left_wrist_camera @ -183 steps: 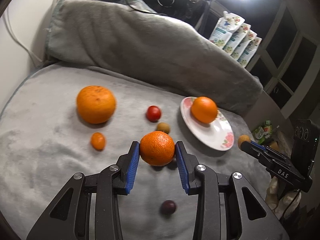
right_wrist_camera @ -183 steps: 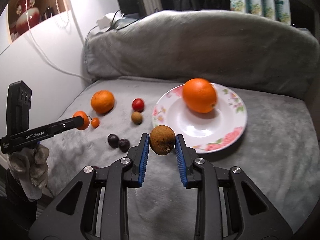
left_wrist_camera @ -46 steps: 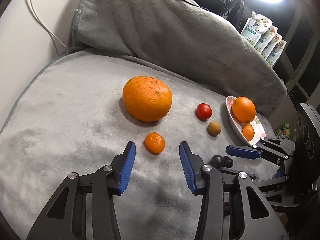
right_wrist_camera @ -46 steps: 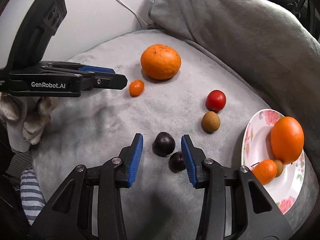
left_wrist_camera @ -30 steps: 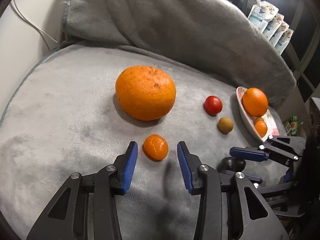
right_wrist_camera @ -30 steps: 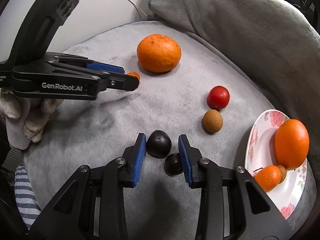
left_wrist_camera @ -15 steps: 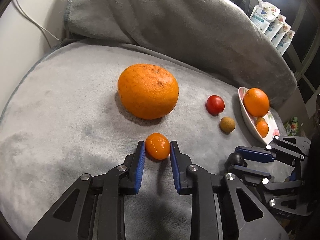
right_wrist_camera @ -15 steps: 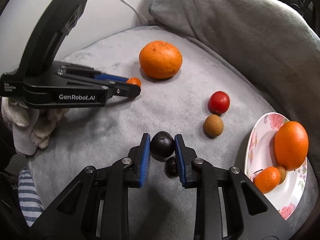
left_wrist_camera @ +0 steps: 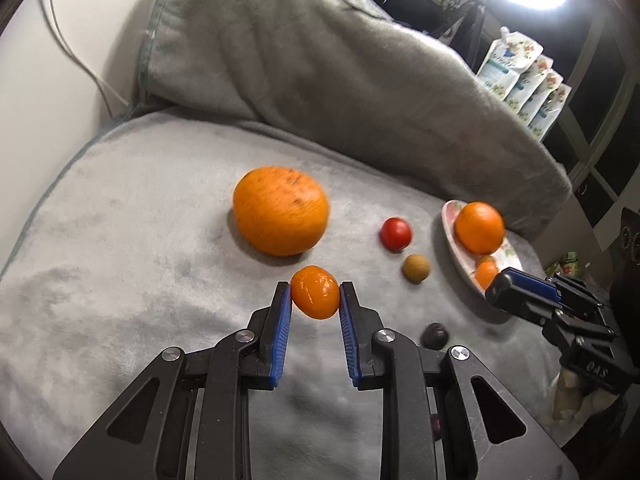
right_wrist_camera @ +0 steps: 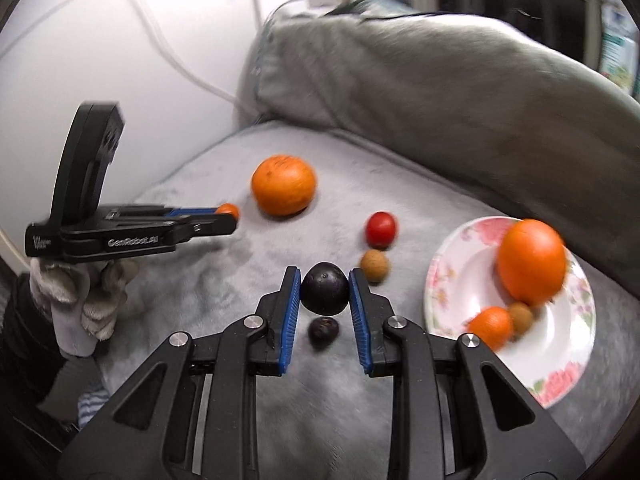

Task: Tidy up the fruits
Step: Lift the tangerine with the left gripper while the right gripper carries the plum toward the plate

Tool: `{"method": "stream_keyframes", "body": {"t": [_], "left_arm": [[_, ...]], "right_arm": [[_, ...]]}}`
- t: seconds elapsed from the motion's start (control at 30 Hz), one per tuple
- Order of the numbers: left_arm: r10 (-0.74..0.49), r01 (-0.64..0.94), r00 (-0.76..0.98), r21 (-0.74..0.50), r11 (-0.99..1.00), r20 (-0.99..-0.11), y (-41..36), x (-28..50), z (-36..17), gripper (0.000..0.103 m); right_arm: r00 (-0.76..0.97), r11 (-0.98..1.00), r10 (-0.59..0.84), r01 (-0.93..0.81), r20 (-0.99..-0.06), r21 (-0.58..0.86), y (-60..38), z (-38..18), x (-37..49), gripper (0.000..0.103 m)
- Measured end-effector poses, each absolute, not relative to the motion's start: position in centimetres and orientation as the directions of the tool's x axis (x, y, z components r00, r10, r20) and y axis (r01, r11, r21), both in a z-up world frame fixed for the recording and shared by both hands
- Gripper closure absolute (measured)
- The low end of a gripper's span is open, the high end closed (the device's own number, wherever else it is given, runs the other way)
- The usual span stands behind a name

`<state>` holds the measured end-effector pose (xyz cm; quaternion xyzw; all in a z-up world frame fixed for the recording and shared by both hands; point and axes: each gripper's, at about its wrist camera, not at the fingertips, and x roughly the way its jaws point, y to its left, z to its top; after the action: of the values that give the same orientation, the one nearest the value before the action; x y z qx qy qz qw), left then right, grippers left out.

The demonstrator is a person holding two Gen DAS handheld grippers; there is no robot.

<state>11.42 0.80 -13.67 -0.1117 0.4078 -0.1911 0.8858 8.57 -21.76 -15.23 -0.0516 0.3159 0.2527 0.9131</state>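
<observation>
Both grippers hold fruit
Left gripper point(left_wrist_camera: 315, 295) pinches a small mandarin point(left_wrist_camera: 315, 291); right gripper point(right_wrist_camera: 324, 289) clamps a dark plum point(right_wrist_camera: 324, 288) (side reads "GenRobot.AI").

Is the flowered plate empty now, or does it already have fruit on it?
Not empty. The plate holds a large orange, a small orange fruit and a small brown fruit.

You see a plush, matt grey blanket point(left_wrist_camera: 120, 240) under a glossy small mandarin point(left_wrist_camera: 315, 292) and a smooth dark plum point(right_wrist_camera: 325, 288). The flowered plate point(right_wrist_camera: 460, 280) looks glazed; your blue pads point(left_wrist_camera: 282, 320) are ribbed.
</observation>
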Motion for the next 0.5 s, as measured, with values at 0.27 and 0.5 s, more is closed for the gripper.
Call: {"method": "stream_keyframes", "body": {"t": [0.27,0.5], "left_arm": [[-0.484,0.308,0.594,-0.375,0.874,-0.643,-1.3,10.5,-12.2,0.081],[-0.523,0.359,0.587,-0.381,0.852,-0.618,-3.7,9.9,-10.9,0.081]], "right_arm": [[0.751,0.916,0.389,-0.378,-0.534,0.136,-27.1,-14.0,6.8,0.077],[0.793,0.940,0.340,-0.294,-0.506,0.171,-30.8,-13.7,5.5,0.077]]}}
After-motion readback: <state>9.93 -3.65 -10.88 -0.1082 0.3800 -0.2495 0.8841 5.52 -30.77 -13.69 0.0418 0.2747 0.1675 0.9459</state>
